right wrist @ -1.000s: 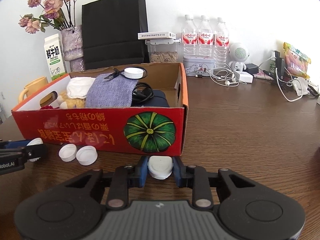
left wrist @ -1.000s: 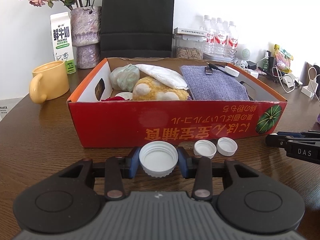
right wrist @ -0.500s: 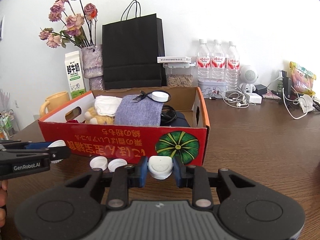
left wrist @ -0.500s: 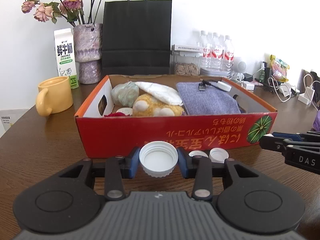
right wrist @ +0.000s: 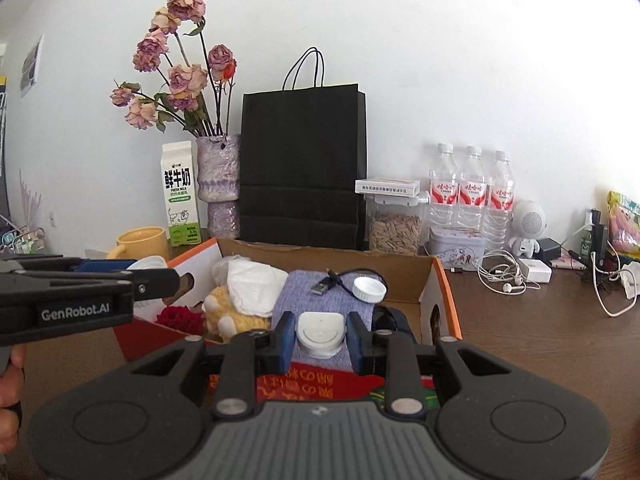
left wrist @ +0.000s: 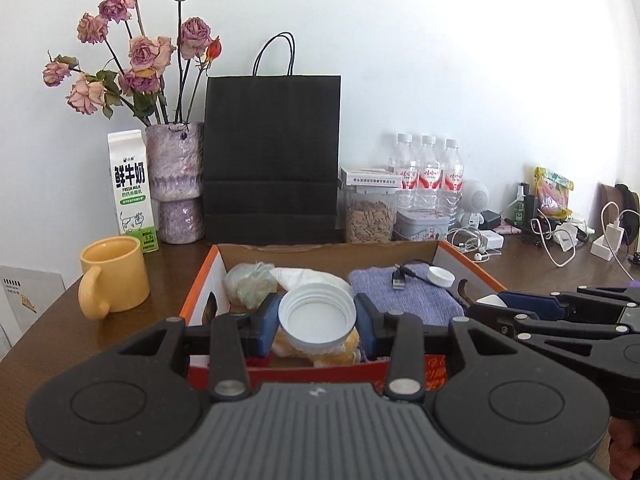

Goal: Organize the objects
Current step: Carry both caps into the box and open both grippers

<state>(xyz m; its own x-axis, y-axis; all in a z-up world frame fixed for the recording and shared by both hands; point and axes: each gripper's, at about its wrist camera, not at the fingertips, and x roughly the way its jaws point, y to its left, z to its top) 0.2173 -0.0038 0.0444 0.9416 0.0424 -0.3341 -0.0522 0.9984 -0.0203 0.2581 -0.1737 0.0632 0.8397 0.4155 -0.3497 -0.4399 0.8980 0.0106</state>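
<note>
Wide cap [left wrist: 317, 315]: white, hollow side facing the camera, pinched between the blue pads of the left gripper [left wrist: 317, 320], held above the near wall of the red box [left wrist: 436, 368].
Small cap [right wrist: 321, 333]: white, clamped in the right gripper [right wrist: 321, 336], over the box's near edge.
Box contents, beyond both grippers: purple cloth [right wrist: 320, 300] with a third cap [right wrist: 369, 289] and a USB cable [right wrist: 326, 285] on it; yellow plush toy [right wrist: 236, 316]; white pouch [right wrist: 254, 286].
Left of left gripper: yellow mug [left wrist: 114, 280], on the table [left wrist: 60, 332].
Behind box: black paper bag [left wrist: 272, 160], milk carton [left wrist: 131, 188], vase [left wrist: 176, 184], water bottles [left wrist: 428, 172].
</note>
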